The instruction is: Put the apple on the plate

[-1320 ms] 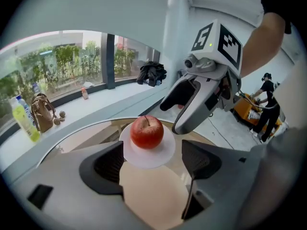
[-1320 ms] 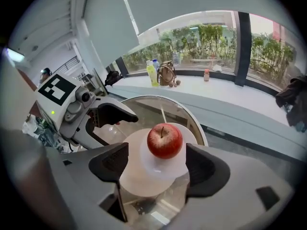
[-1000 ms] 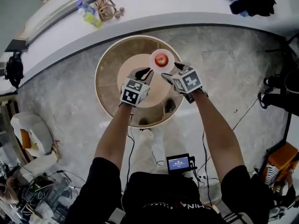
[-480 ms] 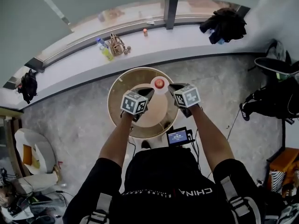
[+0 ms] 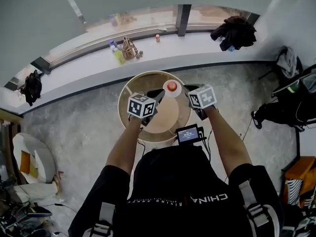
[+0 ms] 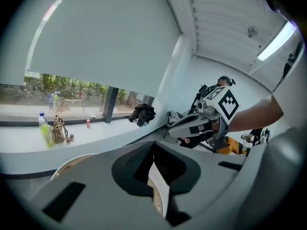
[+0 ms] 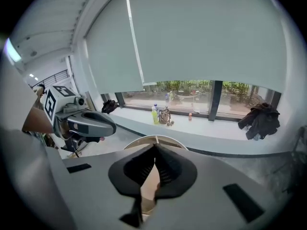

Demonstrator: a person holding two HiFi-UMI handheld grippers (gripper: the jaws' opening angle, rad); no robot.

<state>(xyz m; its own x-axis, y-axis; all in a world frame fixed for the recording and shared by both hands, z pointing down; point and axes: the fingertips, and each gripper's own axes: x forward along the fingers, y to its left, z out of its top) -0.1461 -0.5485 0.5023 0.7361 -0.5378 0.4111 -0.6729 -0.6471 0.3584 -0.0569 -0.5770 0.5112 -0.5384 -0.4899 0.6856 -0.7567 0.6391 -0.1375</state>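
Apple (image 5: 172, 86) sits on plate (image 5: 171, 94), far side of round desk (image 5: 129, 90); too small to tell stem direction. Left hand-held gripper (image 6: 153, 146) & right hand-held gripper (image 7: 154, 150): jaws together, empty. Only head view shows apple.

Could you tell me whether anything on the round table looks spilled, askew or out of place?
Nothing stands out: the apple sits on the white plate toward the round table's far side, and nothing there looks spilled, tipped or damaged.
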